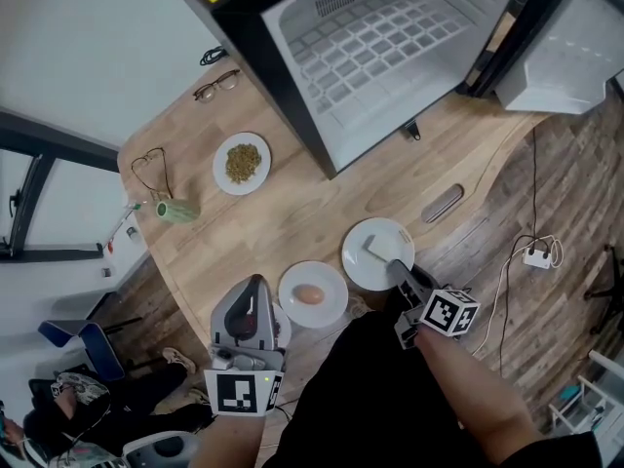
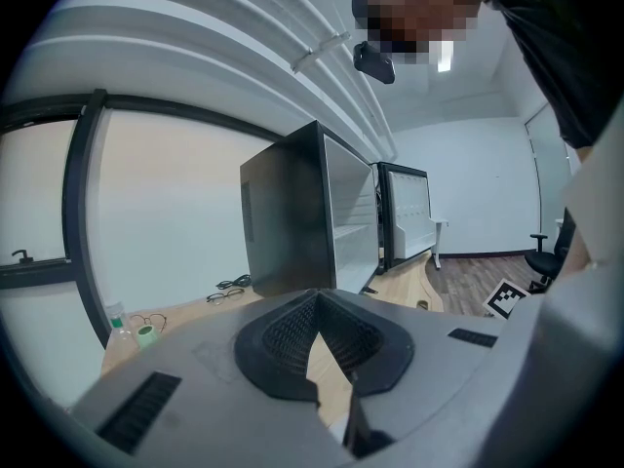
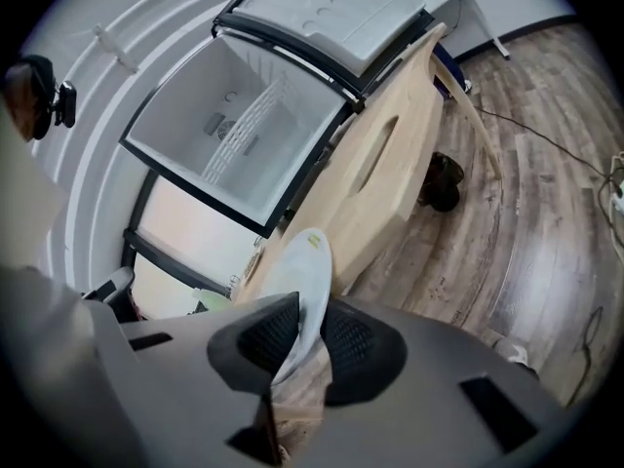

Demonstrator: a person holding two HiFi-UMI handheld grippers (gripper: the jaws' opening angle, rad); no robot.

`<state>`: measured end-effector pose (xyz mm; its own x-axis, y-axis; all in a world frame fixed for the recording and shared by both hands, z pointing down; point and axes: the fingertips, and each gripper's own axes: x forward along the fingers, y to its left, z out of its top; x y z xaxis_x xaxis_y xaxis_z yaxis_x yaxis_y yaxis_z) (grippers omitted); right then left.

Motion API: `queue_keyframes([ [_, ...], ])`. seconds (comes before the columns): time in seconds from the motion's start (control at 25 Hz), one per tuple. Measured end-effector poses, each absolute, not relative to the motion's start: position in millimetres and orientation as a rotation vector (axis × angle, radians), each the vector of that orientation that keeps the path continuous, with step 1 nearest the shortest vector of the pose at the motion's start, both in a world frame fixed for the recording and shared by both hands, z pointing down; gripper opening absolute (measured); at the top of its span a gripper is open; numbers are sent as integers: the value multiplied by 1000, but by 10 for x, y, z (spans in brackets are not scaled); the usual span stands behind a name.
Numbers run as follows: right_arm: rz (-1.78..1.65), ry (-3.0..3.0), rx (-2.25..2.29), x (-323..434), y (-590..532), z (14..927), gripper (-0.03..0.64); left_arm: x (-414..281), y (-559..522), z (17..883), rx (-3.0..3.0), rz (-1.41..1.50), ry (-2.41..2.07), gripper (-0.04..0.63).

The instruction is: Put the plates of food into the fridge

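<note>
**Jaws pinch the rim of one plate; nothing is in the fridge yet**

The jaws of the right gripper (image 1: 398,269) are pressed together on the near rim of the white plate (image 1: 363,234). In the right gripper view this rim stands between the two black pads. The plate carries a small pale piece of food (image 1: 376,249) and, as far as I can see, it rests on the wooden table (image 1: 292,217) close to the front edge.

The left gripper (image 1: 255,289) has its jaws together at the tips with nothing between them. It is low at the table edge, just beside the second plate (image 1: 291,308), which has a round brownish thing (image 1: 309,294) on it, maybe an egg. The third plate (image 1: 222,172), with greenish-yellow food, lies farther away, toward the wall.

The fridge (image 1: 292,76) stands at the back of the table with its door wide open. Its inside is bare: I see only the wire shelf (image 1: 375,42), with no plate on it.

So in my judgement the task is at its very beginning. The door is open and the first plate is gripped, but all three plates must yet be carried in. Around them on the table are two pairs of glasses (image 1: 216,85) and a green cup (image 1: 178,211).
</note>
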<state>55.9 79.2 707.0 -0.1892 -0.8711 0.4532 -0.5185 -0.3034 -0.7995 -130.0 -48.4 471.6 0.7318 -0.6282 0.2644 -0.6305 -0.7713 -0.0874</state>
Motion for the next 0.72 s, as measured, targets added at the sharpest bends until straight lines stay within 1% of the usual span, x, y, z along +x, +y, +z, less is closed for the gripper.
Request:
queue_keyframes([
  [0.04,-1491,1603,-1747,556,803,7056,83,-1298,-492,4716,2912,436,-1059,3],
  [0.32,-1462,1516,-1674,549,800,6897,40,-1255,-444,4758,2935,427,-1034,3],
  [0.52,-1454,1444,-1636,629,781,6818,37,-1239,-461,4736,2930,411,-1046,3],
  [0.72,-1434,1410,-1496,684,671,6650,37,-1221,-477,4672,2935,384,-1058,3],
])
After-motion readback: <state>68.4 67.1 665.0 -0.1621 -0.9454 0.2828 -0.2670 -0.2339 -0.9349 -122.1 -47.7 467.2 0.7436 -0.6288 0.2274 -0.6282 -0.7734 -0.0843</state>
